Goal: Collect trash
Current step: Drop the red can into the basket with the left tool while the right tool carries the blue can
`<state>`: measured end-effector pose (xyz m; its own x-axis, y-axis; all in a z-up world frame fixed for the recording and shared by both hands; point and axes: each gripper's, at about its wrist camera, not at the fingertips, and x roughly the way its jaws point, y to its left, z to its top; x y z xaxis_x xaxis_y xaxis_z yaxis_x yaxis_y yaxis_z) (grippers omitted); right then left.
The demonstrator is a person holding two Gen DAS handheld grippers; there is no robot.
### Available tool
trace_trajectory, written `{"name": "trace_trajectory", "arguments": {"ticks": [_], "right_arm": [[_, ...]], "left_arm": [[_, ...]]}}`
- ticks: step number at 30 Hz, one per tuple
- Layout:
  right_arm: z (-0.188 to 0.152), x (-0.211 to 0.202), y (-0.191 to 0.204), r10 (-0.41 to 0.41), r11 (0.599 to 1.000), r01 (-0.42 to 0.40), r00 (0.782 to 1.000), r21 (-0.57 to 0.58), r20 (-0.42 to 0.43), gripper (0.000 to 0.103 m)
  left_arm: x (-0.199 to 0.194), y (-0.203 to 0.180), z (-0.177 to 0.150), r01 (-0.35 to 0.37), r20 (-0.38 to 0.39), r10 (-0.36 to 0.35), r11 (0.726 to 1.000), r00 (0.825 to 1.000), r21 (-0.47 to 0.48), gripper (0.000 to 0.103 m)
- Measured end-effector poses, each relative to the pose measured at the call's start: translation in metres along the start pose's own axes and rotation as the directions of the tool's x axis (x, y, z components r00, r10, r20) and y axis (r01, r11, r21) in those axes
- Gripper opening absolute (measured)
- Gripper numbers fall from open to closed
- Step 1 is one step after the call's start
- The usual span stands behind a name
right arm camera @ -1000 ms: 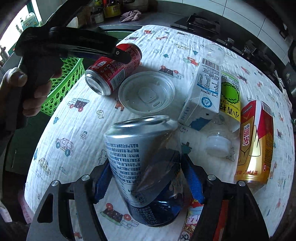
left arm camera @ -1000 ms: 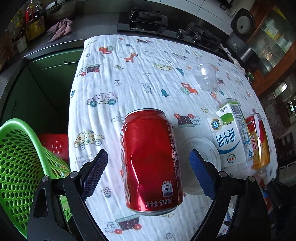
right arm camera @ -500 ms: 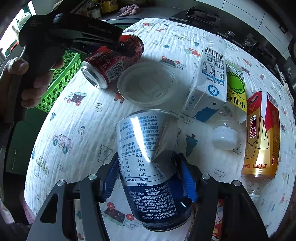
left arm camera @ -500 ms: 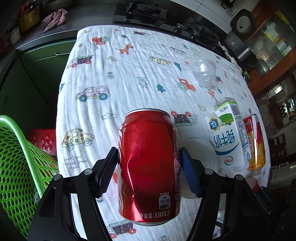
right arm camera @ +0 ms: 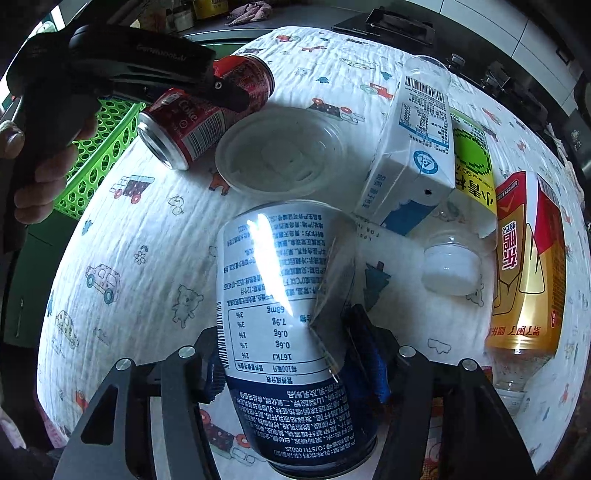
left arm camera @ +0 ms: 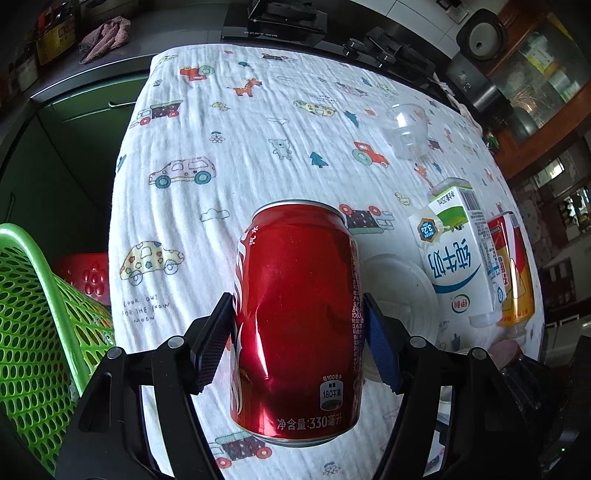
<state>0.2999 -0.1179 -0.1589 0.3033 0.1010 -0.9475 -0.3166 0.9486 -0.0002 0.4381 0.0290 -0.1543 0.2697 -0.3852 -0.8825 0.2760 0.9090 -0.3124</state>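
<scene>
My left gripper point(left arm camera: 297, 341) is shut on a dented red cola can point(left arm camera: 295, 317) and holds it just above the printed tablecloth point(left arm camera: 221, 147). The can also shows in the right wrist view point(right arm camera: 199, 118), with the left gripper's black body over it. My right gripper point(right arm camera: 291, 358) is shut on a dented blue and white can point(right arm camera: 288, 317). A green mesh basket point(left arm camera: 33, 332) stands off the table's left edge, to the left of the red can; it also shows in the right wrist view point(right arm camera: 99, 147).
On the cloth lie a round plastic lid point(right arm camera: 280, 151), a white milk carton point(right arm camera: 417, 147), a green-labelled carton point(right arm camera: 472, 162), a red and gold bottle point(right arm camera: 528, 266), a small white cap point(right arm camera: 448, 269) and a clear plastic cup point(left arm camera: 406, 129). A stove point(left arm camera: 280, 18) is behind the table.
My left gripper closed from open onto the red can and lifted it slightly. My right gripper kept its hold on the blue and white can and raised it a little.
</scene>
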Motion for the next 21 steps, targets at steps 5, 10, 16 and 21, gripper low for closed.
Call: {"name": "trace_trajectory", "arguments": {"ticks": [5, 10, 16, 21], "right_arm": [[0.000, -0.003, -0.002, 0.015, 1.000, -0.015, 1.000, 0.014, 0.014, 0.056], [0.001, -0.011, 0.000, 0.043, 0.999, -0.043, 0.999, 0.018, 0.029, 0.055], [0.010, -0.032, 0.006, 0.085, 0.996, -0.087, 0.993, 0.017, 0.077, 0.054], [0.025, -0.046, 0.019, 0.130, 0.991, -0.130, 0.985, -0.007, 0.116, 0.054]], "left_arm": [[-0.001, 0.003, -0.004, 0.012, 0.011, -0.012, 1.000, 1.000, -0.005, 0.067], [-0.015, 0.005, -0.009, 0.012, 0.051, -0.012, 1.000, 0.999, 0.000, 0.067], [-0.065, 0.022, -0.021, -0.001, 0.150, 0.005, 1.000, 0.989, -0.029, 0.067], [-0.121, 0.062, -0.037, -0.060, 0.250, 0.083, 0.993, 0.965, -0.098, 0.067]]}}
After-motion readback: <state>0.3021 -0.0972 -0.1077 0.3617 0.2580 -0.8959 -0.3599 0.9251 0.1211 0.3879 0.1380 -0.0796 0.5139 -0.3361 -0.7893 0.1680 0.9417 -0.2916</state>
